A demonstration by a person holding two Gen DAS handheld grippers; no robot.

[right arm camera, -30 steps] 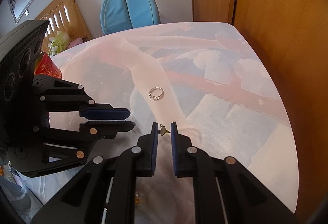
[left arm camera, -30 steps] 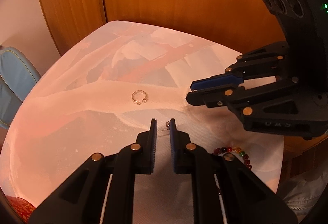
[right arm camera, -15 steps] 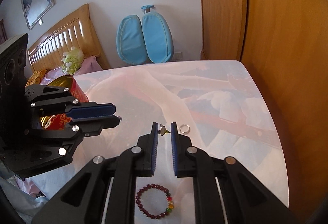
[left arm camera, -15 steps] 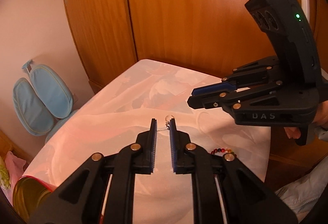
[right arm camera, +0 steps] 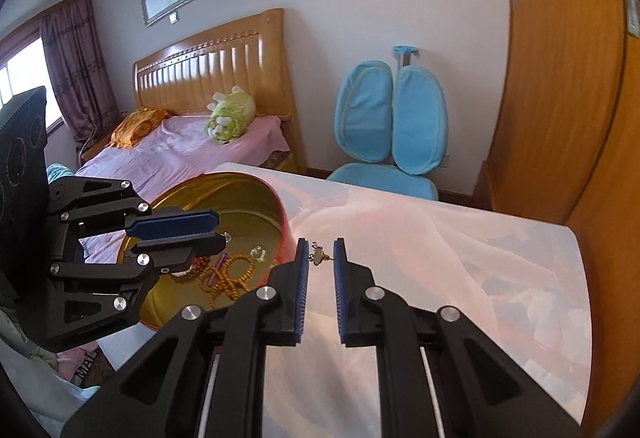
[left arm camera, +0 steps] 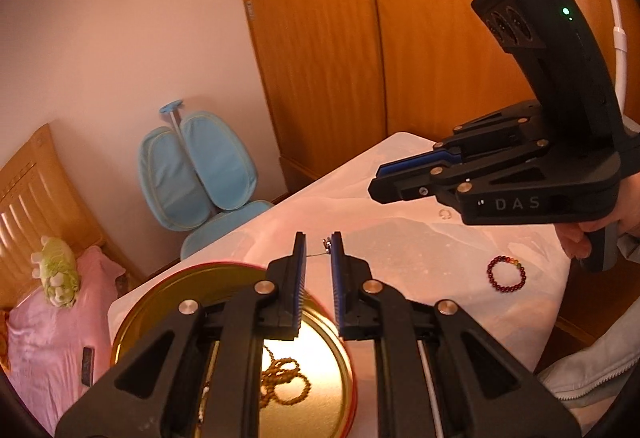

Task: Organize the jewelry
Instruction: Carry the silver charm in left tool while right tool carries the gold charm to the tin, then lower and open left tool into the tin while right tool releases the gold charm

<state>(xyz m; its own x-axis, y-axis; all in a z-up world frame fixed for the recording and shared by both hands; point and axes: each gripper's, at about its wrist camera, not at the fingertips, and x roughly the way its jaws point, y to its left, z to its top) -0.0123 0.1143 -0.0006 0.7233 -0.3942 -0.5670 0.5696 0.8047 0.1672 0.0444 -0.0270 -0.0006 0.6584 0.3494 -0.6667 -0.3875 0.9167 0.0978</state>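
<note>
My left gripper [left arm camera: 318, 238] is shut on a small earring [left arm camera: 327, 244] and holds it above the near rim of a round red tin with a gold inside [left arm camera: 160, 290]. Gold bead strands [left arm camera: 284, 382] lie in the tin. My right gripper [right arm camera: 319, 244] is shut on another small earring [right arm camera: 318, 257], in the air just right of the tin [right arm camera: 256, 197]. The left gripper also shows in the right wrist view [right arm camera: 222, 234], over the tin. A silver ring [left arm camera: 444, 214] and a dark red bead bracelet [left arm camera: 506, 274] lie on the table.
The table has a pink-white patterned cloth [right arm camera: 460, 258]. A blue chair [right arm camera: 394, 129] stands beyond its far edge, a bed with a pink cover [right arm camera: 180, 149] to the left, and wooden wardrobe doors [left arm camera: 400, 57] behind the table.
Both grippers have lifted off the table and swung left toward the tin, each keeping its earring. The tin has come into view under the left gripper.
</note>
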